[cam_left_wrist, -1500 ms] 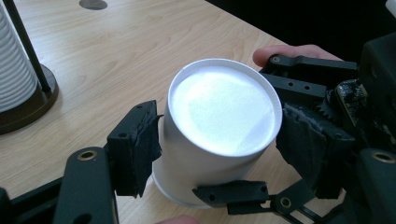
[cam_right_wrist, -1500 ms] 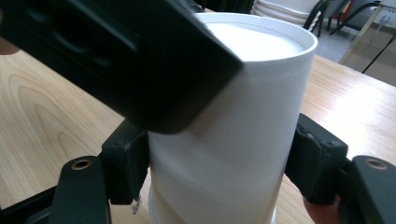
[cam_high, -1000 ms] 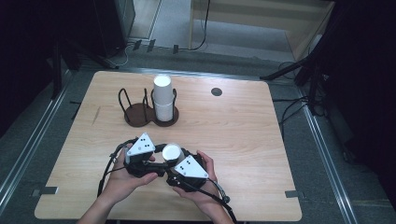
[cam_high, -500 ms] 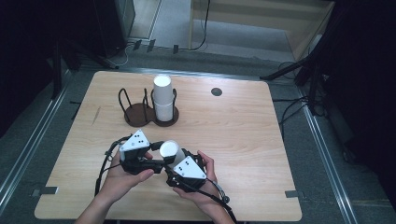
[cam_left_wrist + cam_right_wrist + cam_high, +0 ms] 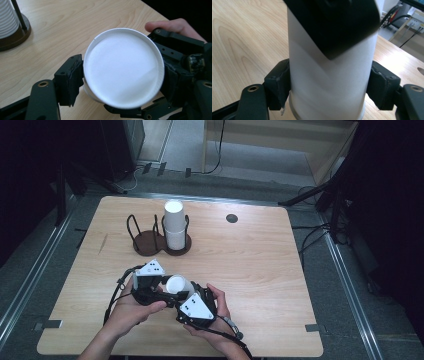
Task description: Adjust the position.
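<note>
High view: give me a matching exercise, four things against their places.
Things:
1 cup
2 stack
3 empty ring
4 dark disc

Places:
a right half of the holder
b near side of the table
c left half of the holder
d far side, right of the holder

Pairs: 1-b; 2-a; 3-c; 4-d

A plain white paper cup [image 5: 176,285] is held just above the near part of the tabletop [image 5: 260,260], tipped over, its closed round base [image 5: 123,67] turned upward and its rim low.
</note>
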